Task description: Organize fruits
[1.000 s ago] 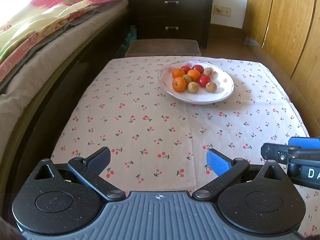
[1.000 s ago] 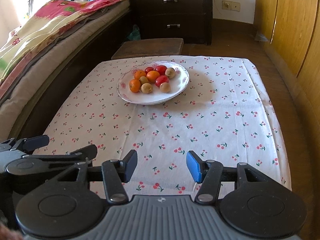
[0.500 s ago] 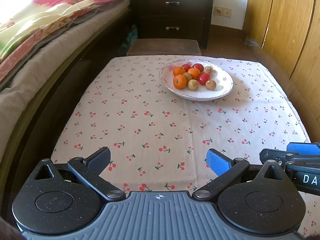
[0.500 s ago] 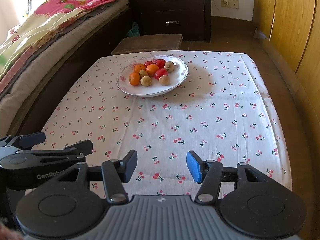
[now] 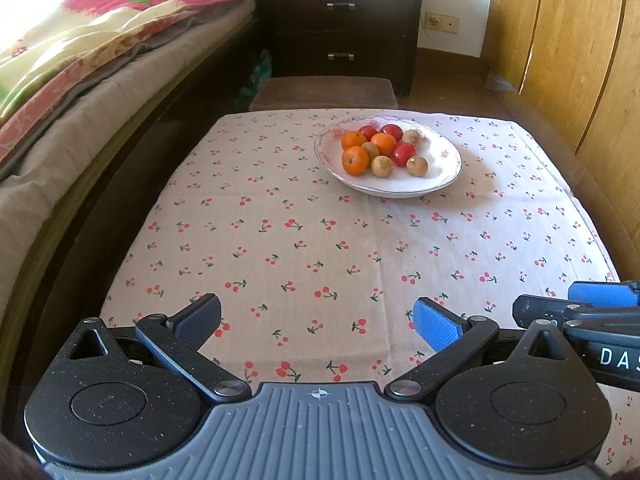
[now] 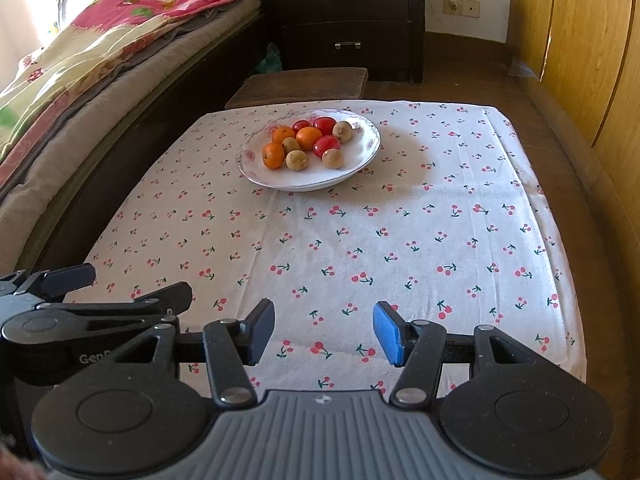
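- Left wrist view: left gripper [image 5: 318, 322] at bottom centre, jaws spread wide, nothing between them; right gripper [image 5: 582, 310] poking in at the lower right edge.
- Up and right of centre: white shallow ceramic plate [image 5: 442, 178] on the cherry-print white tablecloth [image 5: 280, 248], heaped with round orange, red and tan fruits [image 5: 382, 150]; well apart from both jaws, straight ahead and slightly right.
- Right wrist view: right gripper [image 6: 324, 330] also spread and empty; plate [image 6: 360, 166] up and left of centre.
- Judged about equally near; no long axis on round fruit.
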The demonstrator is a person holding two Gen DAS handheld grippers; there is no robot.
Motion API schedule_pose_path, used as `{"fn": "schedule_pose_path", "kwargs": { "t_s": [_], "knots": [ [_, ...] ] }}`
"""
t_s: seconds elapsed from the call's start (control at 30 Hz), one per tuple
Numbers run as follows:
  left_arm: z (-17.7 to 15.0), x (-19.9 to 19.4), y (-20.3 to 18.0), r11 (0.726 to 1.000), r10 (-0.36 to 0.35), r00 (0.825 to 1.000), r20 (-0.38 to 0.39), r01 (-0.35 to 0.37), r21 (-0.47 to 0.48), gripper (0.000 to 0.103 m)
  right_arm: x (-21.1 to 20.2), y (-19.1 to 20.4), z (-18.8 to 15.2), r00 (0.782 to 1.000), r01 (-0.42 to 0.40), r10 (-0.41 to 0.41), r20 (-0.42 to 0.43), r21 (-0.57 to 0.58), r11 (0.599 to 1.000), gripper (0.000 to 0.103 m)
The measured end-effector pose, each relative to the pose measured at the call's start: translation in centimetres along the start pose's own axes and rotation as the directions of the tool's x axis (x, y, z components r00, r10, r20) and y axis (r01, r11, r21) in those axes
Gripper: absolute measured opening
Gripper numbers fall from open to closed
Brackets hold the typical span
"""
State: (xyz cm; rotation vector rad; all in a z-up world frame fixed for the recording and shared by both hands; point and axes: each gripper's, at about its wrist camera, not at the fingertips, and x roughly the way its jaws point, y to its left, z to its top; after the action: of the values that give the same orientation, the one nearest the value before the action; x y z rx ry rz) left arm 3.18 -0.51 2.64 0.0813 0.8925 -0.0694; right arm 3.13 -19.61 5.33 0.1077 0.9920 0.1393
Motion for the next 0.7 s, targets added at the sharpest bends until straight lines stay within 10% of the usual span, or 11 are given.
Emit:
{"fn": "schedule_pose_path", "kwargs": {
  "t_s": [0.7],
  "knots": [
    [-0.11, -0.13, -0.07, 1.000, -0.003, 1.000, 0.001, 0.003, 0.004, 0.103, 0.08, 0.02, -0.07, 1.000, -0.002, 0.002, -0.002, -0.001, 1.000, 0.055]
  ]
}}
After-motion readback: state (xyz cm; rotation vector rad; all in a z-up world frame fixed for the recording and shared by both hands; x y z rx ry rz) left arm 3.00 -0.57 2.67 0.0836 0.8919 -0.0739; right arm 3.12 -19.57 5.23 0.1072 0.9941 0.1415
